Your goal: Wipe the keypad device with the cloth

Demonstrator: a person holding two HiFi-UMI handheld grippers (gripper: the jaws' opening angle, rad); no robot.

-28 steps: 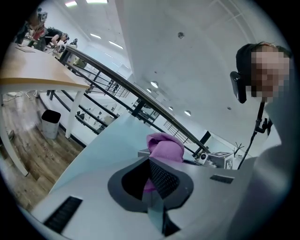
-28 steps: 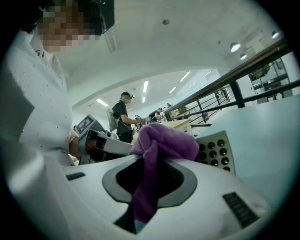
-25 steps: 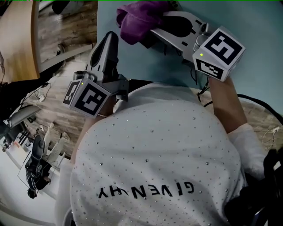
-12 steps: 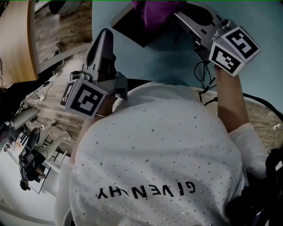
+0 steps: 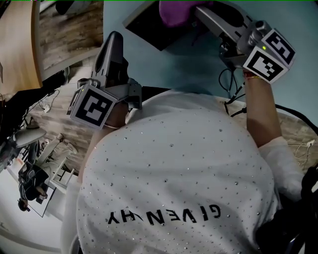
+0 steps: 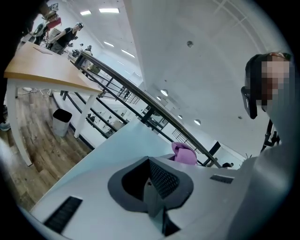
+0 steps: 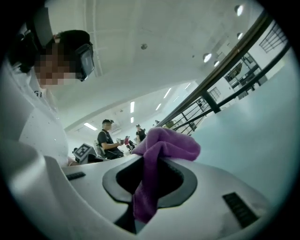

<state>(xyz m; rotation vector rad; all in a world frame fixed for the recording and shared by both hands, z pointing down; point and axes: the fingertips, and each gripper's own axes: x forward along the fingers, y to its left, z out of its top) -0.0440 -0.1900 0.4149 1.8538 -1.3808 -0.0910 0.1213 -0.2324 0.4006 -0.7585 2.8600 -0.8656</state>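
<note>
Right gripper (image 5: 199, 14) clamps cloth (image 5: 176, 11) over skewed keypad device (image 5: 148, 31).

The white shirt (image 5: 174, 163) reads "GIVENCHY" (upside down in the head view).

left gripper (image 5: 113, 42) is drawn back, pointing forward, its jaws closed together. right gripper (image 5: 201, 12) is farther ahead on the outstretched right arm (image 5: 261, 111), its jaws clamped on the cloth (image 7: 154, 154).
</note>
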